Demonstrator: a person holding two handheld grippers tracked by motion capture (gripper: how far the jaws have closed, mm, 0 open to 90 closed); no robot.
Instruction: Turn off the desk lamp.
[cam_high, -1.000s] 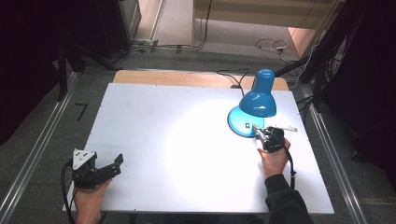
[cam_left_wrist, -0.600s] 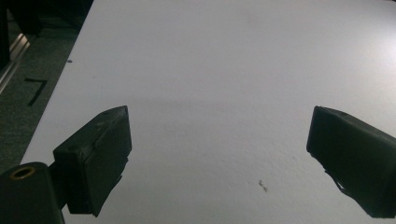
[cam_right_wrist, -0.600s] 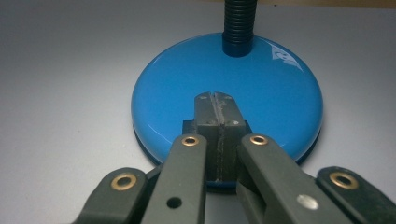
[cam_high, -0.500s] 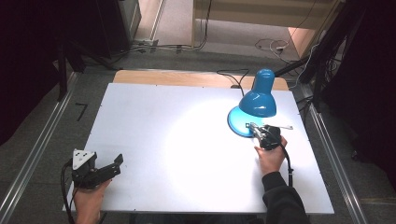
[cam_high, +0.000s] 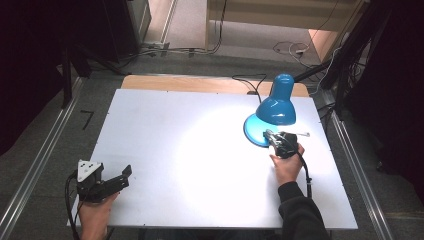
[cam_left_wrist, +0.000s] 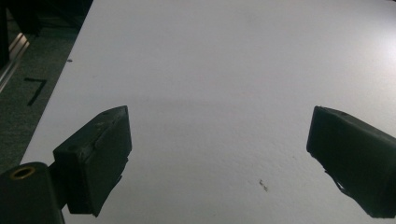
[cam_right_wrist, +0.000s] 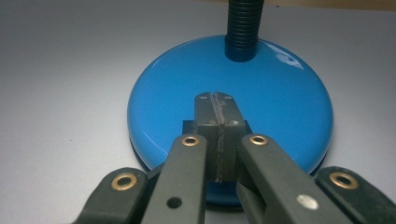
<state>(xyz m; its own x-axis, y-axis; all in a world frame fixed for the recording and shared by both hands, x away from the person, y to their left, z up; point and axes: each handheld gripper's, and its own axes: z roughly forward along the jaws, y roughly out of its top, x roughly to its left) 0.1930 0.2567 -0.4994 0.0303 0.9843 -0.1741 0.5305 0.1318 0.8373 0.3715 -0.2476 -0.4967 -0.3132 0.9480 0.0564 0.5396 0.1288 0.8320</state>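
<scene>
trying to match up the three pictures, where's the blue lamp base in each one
High view: the lamp base sits right of centre on the table, under the shade, just ahead of the right gripper.
Left gripper view: bare tabletop between the open fingers.
Right gripper view: the base is at centre, with the shut fingers over its near part.
Shared landmark: the white table.

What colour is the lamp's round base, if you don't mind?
Glossy blue; the lamp base shows best in the right gripper view.

White counter (cam_high: 200, 150) lit at centre. Black mark (cam_high: 87, 119) seen on grey floor (cam_high: 60, 135) beside left edge. Cables (cam_high: 190, 50) beyond.
</scene>
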